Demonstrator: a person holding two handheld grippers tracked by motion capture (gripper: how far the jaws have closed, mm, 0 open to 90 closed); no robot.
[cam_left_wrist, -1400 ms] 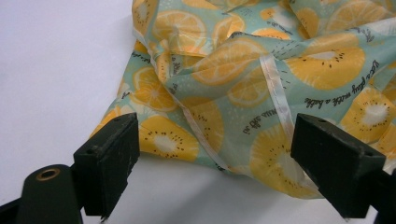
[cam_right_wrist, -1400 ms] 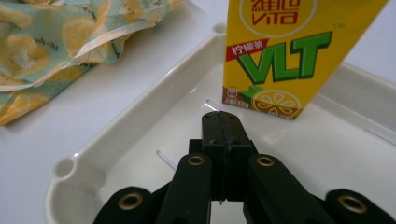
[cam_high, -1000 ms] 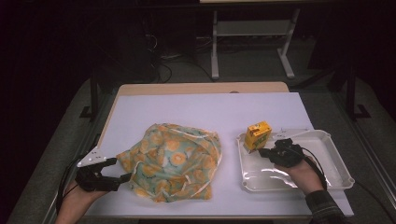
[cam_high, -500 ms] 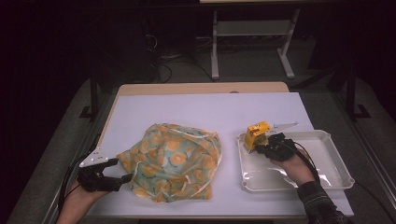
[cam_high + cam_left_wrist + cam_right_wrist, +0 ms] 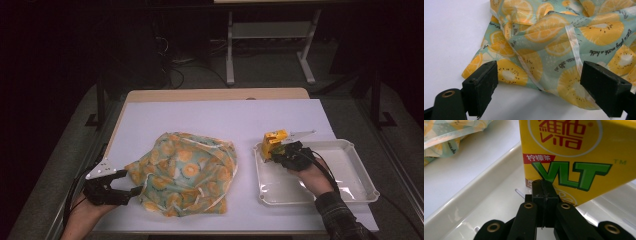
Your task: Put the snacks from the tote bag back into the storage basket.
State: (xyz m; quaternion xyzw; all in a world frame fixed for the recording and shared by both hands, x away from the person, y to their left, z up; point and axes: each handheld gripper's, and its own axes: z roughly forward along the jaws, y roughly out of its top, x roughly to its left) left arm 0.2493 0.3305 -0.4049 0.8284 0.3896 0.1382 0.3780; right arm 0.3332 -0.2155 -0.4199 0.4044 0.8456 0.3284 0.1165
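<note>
A crumpled cloth bag printed with orange and kiwi slices lies in the middle of the white tabletop. My left gripper rests at its left edge, open. In the left gripper view a corner of the cloth bag lies between the wide-apart pads of the left gripper, which do not press it. A yellow drink carton stands in the near-left corner of a white tray. My right gripper is shut, its tips right against the carton; the closed right gripper holds nothing.
The tray wall runs close to the left of my right gripper, with the cloth beyond it. A metal stand is on the floor behind the table. White table surface stretches behind the bag.
My right gripper has slid left across the tray up to the carton. The left gripper, bag and carton have stayed put.
</note>
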